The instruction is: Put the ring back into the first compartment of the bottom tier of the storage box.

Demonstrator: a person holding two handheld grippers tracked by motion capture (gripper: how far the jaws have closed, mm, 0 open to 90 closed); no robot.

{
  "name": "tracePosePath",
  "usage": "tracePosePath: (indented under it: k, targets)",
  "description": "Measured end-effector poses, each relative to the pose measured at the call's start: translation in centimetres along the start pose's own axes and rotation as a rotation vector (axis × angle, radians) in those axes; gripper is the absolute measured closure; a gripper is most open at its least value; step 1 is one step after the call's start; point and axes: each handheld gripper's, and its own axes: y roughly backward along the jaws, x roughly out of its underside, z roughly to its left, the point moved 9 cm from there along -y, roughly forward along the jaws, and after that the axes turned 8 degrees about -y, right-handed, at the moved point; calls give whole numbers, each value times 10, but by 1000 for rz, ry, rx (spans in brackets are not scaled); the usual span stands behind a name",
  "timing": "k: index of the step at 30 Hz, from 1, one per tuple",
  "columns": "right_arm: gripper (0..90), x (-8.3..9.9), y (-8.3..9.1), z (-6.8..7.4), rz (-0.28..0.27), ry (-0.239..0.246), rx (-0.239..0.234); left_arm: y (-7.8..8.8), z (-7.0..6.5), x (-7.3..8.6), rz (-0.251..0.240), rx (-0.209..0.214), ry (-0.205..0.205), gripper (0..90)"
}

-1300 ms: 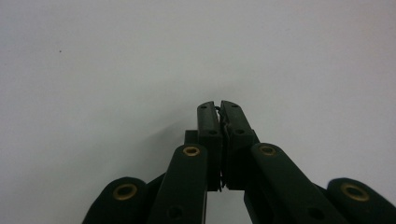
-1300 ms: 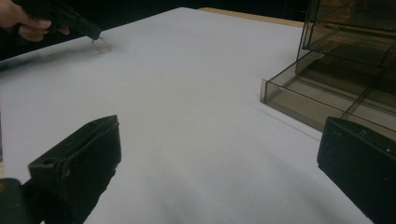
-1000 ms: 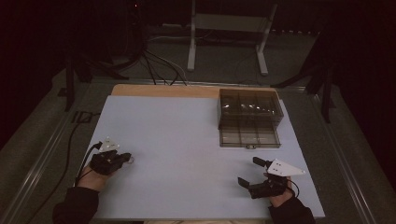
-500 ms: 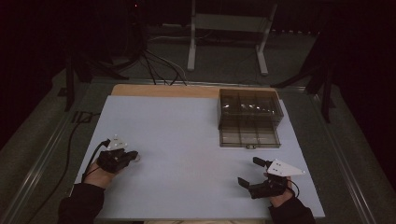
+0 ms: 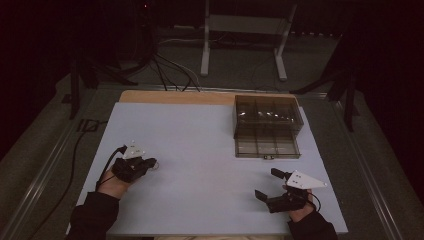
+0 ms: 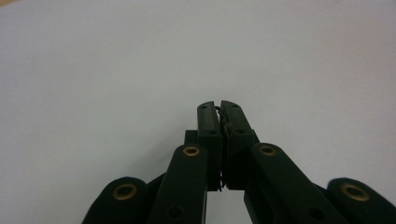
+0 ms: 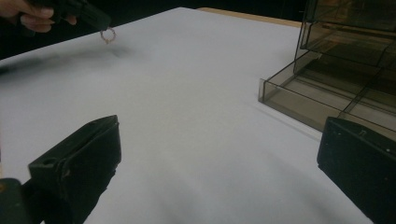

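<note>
Ring (image 7: 108, 35), seen from the right gripper (image 5: 270, 184) with fingers spread, hangs pinched by the left gripper (image 6: 220, 108).

The left gripper (image 5: 150, 163), jaws pressed together on a small ring (image 7: 108, 35), is held by the left hand (image 5: 116, 181) near the table's left edge. Near the front right corner, the right gripper (image 5: 267, 184) is held with jaws spread wide.

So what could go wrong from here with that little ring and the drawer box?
1. The left gripper pinches the small ring by its thin edge only, so it might slip out and roll across the white mat.
2. The smoky plastic drawer box has its drawer pulled open; the open right gripper nearby could bump it.
</note>
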Motion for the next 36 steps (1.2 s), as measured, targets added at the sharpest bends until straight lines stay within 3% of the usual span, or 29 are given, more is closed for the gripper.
tracePosePath:
  k: [31,36]
  targets:
    - [0,-1,1,-1,-8,-5,-1,-39,-47,-66,-43,117,-139,898]
    - [0,-1,2,0,-11,-7,-6,-48,-52,-72,-50,130,-130,898]
